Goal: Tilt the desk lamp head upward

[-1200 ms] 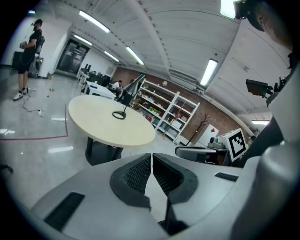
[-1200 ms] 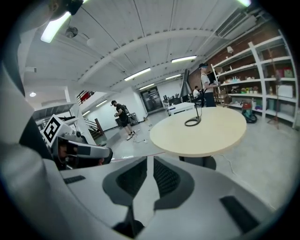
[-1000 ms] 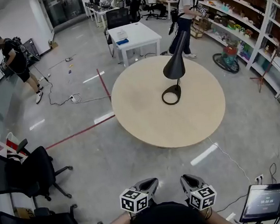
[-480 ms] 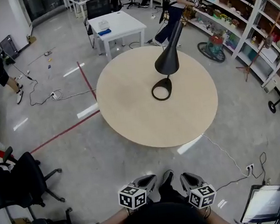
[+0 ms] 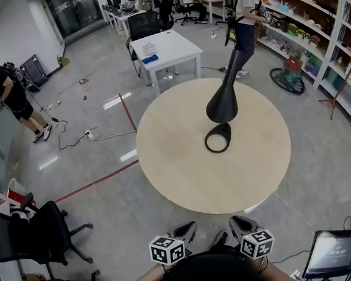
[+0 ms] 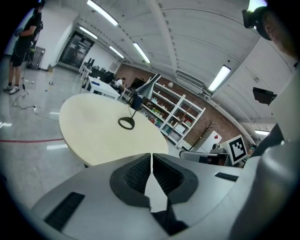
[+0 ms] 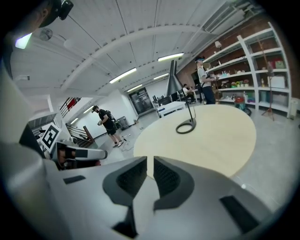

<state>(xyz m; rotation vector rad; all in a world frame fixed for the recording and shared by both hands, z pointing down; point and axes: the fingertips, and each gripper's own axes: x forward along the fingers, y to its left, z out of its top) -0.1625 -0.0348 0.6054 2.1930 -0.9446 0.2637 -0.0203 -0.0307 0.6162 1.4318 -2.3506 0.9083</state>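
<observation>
A black desk lamp stands on the round beige table (image 5: 178, 167). Its ring base (image 5: 218, 138) lies right of the table's middle, and its cone head (image 5: 223, 103) points down over it. Both grippers are held low against the person's body, well short of the table. The left gripper (image 5: 186, 231) is shut, pads touching, with nothing in it (image 6: 151, 161). The right gripper (image 5: 239, 223) has its pads a narrow slit apart, with nothing between them (image 7: 150, 171). Far off, the lamp (image 6: 125, 123) shows in the left gripper view, and the lamp (image 7: 186, 127) in the right gripper view.
Grey floor lies between me and the table. Black office chairs (image 5: 35, 226) stand at the left and a tablet on a stand (image 5: 331, 252) at the lower right. Behind the table are a white desk (image 5: 166, 47), shelves (image 5: 339, 38) and two people (image 5: 8, 92) (image 5: 246, 11).
The head view has swung about and the table's near edge now sits lower in it, closer to me. Both grippers stay in the same place against the body, jaws unchanged.
</observation>
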